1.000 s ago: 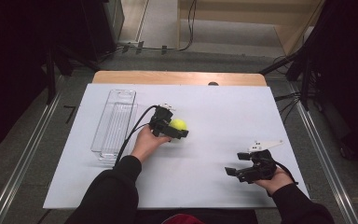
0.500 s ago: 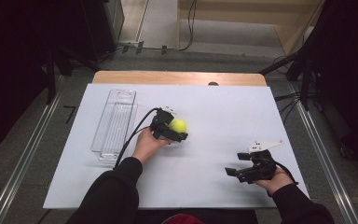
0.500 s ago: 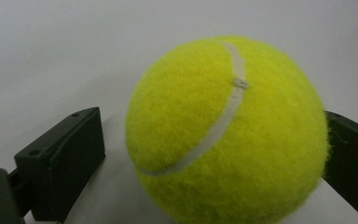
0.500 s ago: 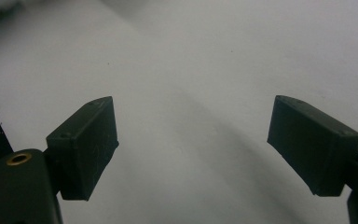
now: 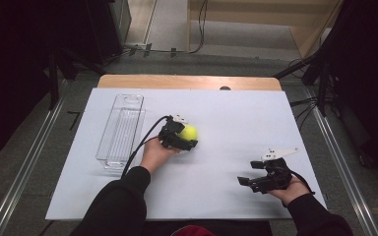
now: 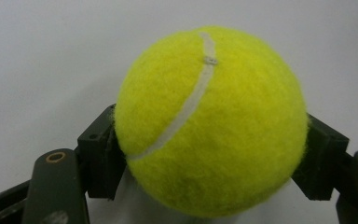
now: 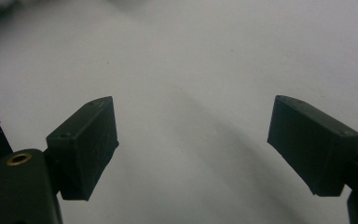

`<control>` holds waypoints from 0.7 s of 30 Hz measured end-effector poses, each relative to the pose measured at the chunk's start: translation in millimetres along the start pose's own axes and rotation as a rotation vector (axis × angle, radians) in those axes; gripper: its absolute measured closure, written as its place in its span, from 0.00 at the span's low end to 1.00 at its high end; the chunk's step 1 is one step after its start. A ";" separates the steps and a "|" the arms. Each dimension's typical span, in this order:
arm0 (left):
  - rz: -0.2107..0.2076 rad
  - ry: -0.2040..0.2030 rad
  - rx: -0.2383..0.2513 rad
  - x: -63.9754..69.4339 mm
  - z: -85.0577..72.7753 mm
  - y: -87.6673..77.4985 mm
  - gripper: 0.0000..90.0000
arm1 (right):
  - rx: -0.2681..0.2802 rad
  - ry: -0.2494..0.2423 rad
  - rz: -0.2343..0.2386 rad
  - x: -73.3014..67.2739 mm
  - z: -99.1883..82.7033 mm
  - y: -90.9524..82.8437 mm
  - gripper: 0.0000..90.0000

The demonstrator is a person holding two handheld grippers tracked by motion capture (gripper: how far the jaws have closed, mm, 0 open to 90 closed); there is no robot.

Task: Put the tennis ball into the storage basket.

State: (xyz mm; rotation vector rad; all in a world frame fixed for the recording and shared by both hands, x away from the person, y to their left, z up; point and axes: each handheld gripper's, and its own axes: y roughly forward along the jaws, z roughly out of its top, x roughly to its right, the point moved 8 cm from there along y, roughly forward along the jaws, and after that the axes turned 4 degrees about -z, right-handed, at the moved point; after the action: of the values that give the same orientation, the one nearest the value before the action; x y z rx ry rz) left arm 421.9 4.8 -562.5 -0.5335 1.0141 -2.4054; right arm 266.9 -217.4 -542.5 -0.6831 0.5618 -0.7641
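Yellow ball (image 6: 209,123): mid-tabletop, pinched across its widest part for a firm hold.
Left gripper (image 5: 183,138): clamped around ball.
Right gripper (image 5: 257,173): jaws wide, empty, near front-right corner.
Clear bin (image 5: 120,130): toward left edge, likely destination.

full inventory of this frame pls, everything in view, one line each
tennis ball: 1, yellow-green with a white seam, mid-table, between the left gripper's jaws
clear bin: 1, transparent plastic, long and narrow, left part of the table, nothing in it
table sheet: 1, white, covers most of the table
tabletop: 1, light wood, strip showing at the far edge
cables: several, black, floor to the right of the table
left gripper: 1, black, shut on the tennis ball
right gripper: 1, black, open, low over the near right of the sheet
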 end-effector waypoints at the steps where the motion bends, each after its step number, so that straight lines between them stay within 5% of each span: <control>1: -0.004 -0.004 -0.002 -0.3 -0.2 -0.3 0.28 | 0.000 0.000 0.001 -0.1 0.0 -0.1 0.15; 21: -0.009 -0.020 -0.001 -0.9 0.1 -0.8 0.29 | -0.008 -0.004 0.002 -0.7 -0.5 1.1 0.15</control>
State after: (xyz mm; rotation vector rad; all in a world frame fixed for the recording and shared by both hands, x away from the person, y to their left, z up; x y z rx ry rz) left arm 422.5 5.7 -561.9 -0.5625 1.0070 -2.4028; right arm 266.6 -216.4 -543.4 -0.6909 0.5623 -0.7589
